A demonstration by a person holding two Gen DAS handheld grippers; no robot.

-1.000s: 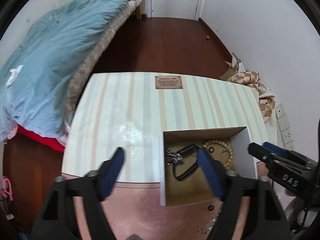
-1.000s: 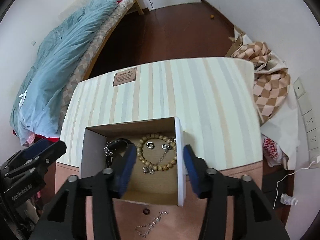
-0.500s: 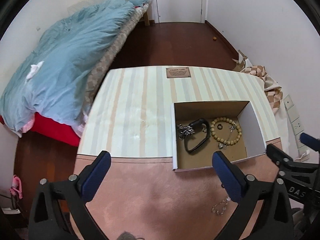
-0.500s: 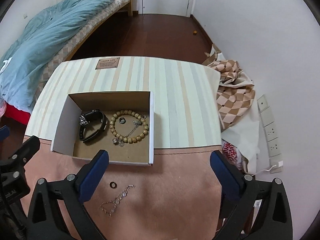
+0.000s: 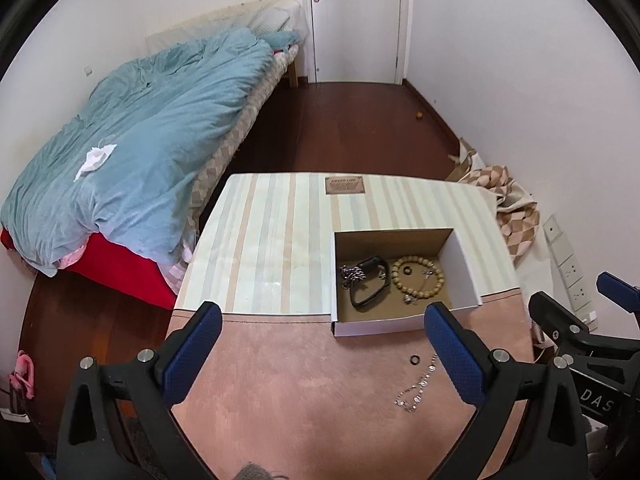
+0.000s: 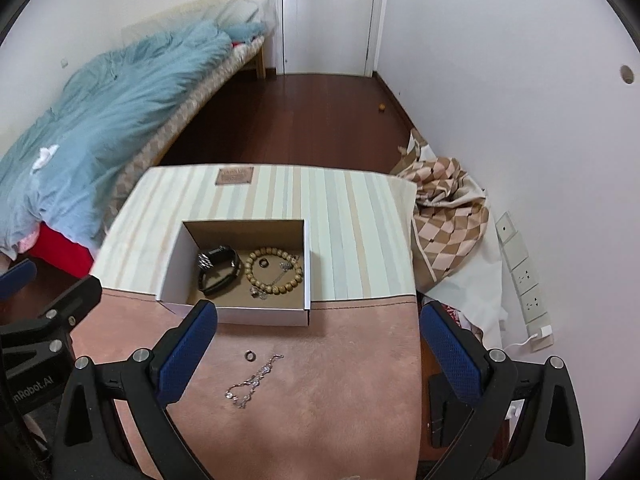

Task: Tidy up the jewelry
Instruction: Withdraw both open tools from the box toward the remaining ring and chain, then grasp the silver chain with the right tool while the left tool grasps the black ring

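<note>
An open white cardboard box (image 5: pixel 466 264) (image 6: pixel 176 264) sits on the table. Inside lie a black band with a silver chain (image 5: pixel 366 284) (image 6: pixel 218 270), a wooden bead bracelet (image 5: pixel 418 276) (image 6: pixel 274 272), a small ring (image 6: pixel 263 263) and a silver charm chain. On the pink mat in front lie a dark ring (image 5: pixel 415 359) (image 6: pixel 250 355) and a silver chain bracelet (image 5: pixel 416 386) (image 6: pixel 252 382). My left gripper (image 5: pixel 320 354) is open and empty, above the mat, left of the box front. My right gripper (image 6: pixel 318 354) is open and empty, above the loose ring and chain.
The table has a striped cloth (image 5: pixel 272 232) and a pink mat (image 6: pixel 340 380) at the near edge. A bed with a blue duvet (image 5: pixel 140 152) stands left. A checkered cloth (image 6: pixel 448 216) and wall sockets (image 6: pixel 524 276) are at the right.
Both grippers have pulled back and up from the box and opened wide. The ring and chain on the mat now show fully in front of the box.
</note>
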